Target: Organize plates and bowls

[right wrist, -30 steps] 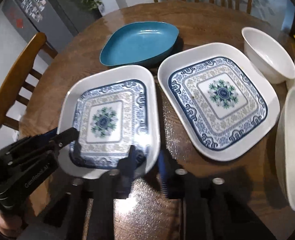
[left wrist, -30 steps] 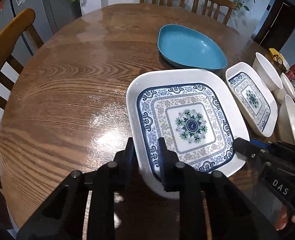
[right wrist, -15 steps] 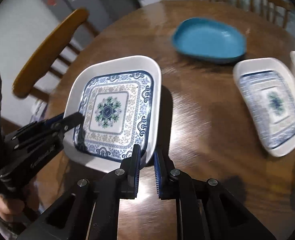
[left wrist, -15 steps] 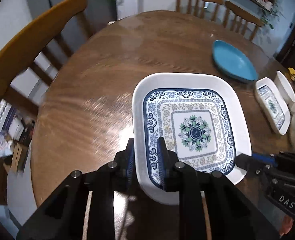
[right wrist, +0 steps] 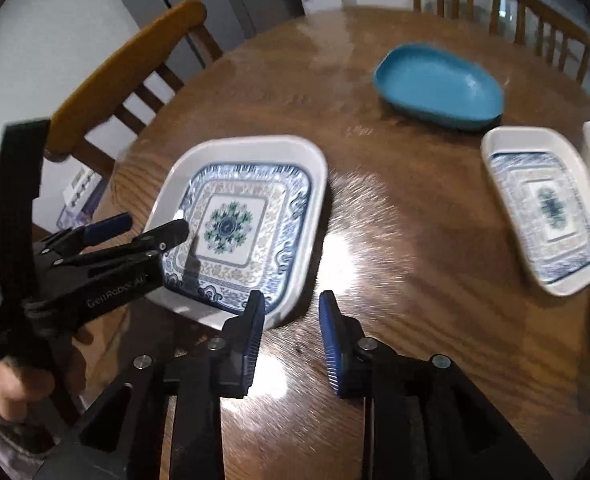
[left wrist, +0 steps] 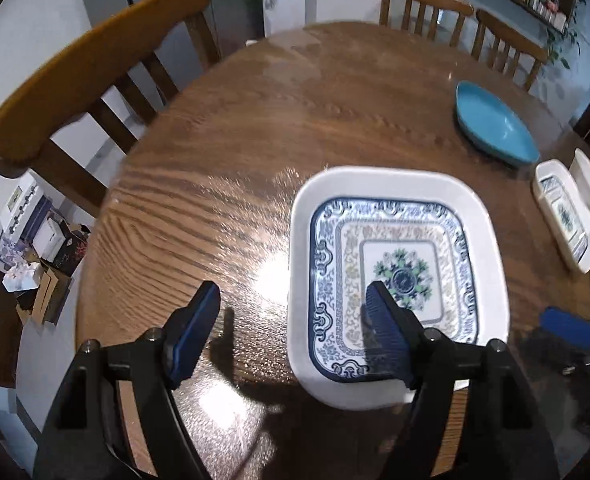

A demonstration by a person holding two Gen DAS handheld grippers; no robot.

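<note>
I have carried the plate (left wrist: 395, 280) leftward from its twin (right wrist: 547, 208); it now lies flat at lower centre of the bench (left wrist: 223, 152). Left tool (left wrist: 295, 320) has just opened wide, right tool (right wrist: 291, 320) partway, both empty. Stiff, glossy, breakable: grip opposite rims.

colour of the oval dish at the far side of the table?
Plain teal blue dish, no pattern. Clearest in the right wrist view.

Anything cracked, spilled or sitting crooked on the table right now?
Nothing stands out. The patterned square plate lies flat on the table, whole and clean, as do the second patterned plate and the blue dish. No spills.
</note>
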